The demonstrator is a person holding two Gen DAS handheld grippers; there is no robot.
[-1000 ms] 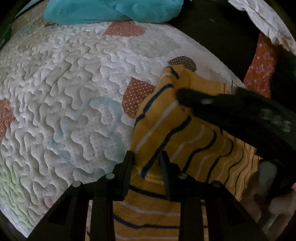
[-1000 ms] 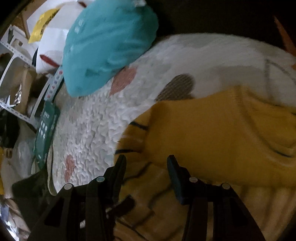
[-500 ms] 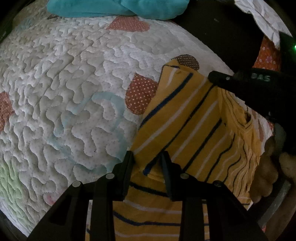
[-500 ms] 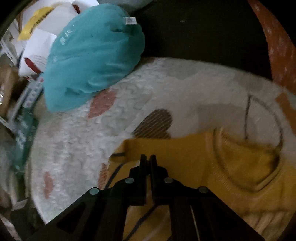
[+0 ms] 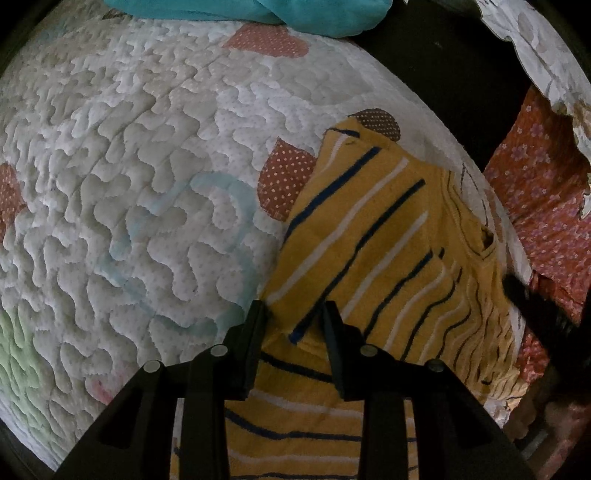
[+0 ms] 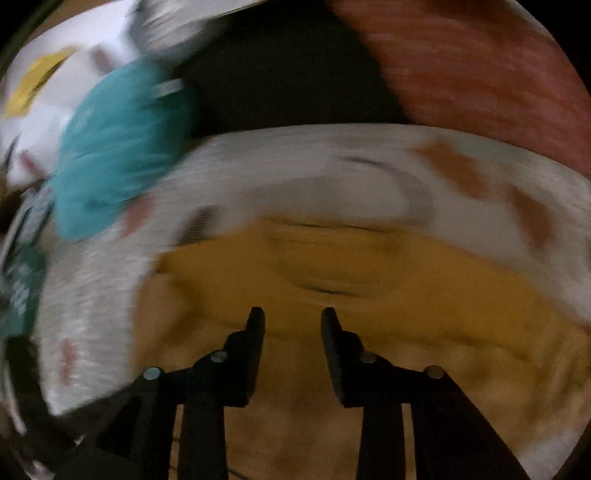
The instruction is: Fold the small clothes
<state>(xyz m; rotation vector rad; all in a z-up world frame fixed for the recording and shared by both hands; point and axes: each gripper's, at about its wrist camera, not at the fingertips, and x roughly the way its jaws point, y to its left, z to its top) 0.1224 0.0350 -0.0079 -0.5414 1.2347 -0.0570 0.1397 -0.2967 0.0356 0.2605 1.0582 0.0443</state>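
A yellow sweater (image 5: 369, 229) with navy and white stripes lies on the white quilted bedspread (image 5: 129, 184), one side folded over its body. My left gripper (image 5: 295, 314) is shut on the folded edge at the sweater's near left side, with cloth pinched between the fingers. In the blurred right wrist view my right gripper (image 6: 293, 314) hovers over the yellow sweater (image 6: 369, 288) below its collar. Its jaws are opening and nothing is between them. A dark blurred part of that tool (image 5: 535, 306) shows at the sweater's right edge.
A teal cushion (image 5: 258, 11) lies at the quilt's far edge, also in the right wrist view as the teal cushion (image 6: 122, 147). Red floral fabric (image 5: 546, 184) hangs to the right beyond a dark gap. White bags (image 6: 55, 74) sit far left.
The right gripper left the fold, swung right to the sweater's edge, shut, and its jaws now stand apart. The folded sleeve stays flat. The left gripper keeps its pinch.
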